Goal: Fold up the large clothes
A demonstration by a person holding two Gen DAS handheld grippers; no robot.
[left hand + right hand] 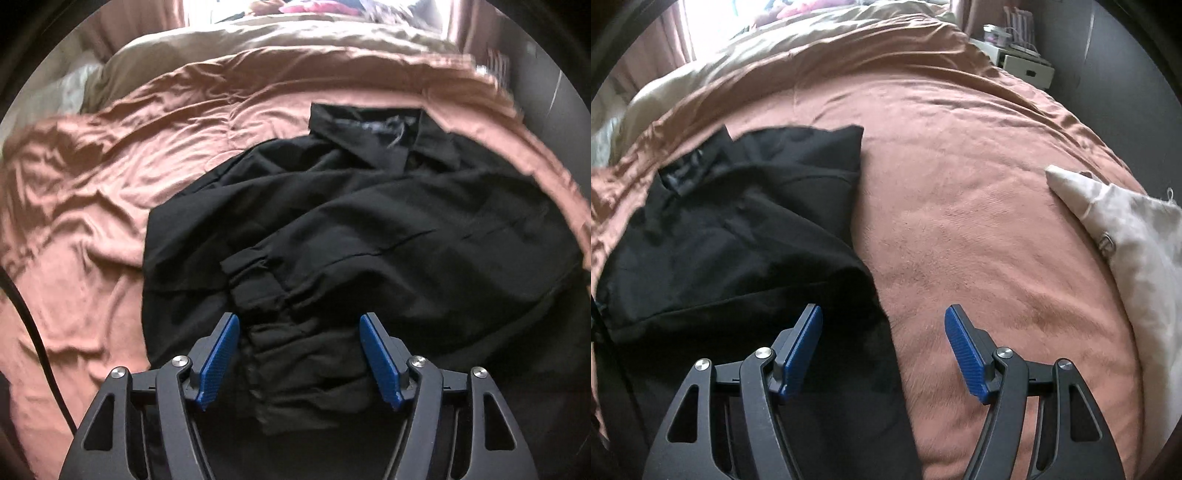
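Observation:
A black collared shirt lies partly folded on a pink bedcover, its collar at the far end and a sleeve with a gathered cuff laid across the body. My left gripper hovers over that sleeve, jaws open, blue pads apart with nothing pinched. In the right wrist view the same shirt fills the left half. My right gripper stands open above the shirt's right edge, one blue pad over black cloth, the other over the bedcover.
A white cloth item lies on the bed at the right. A beige sheet covers the far end of the bed. A white bedside unit stands beyond the bed's far right corner. A dark cable crosses the left.

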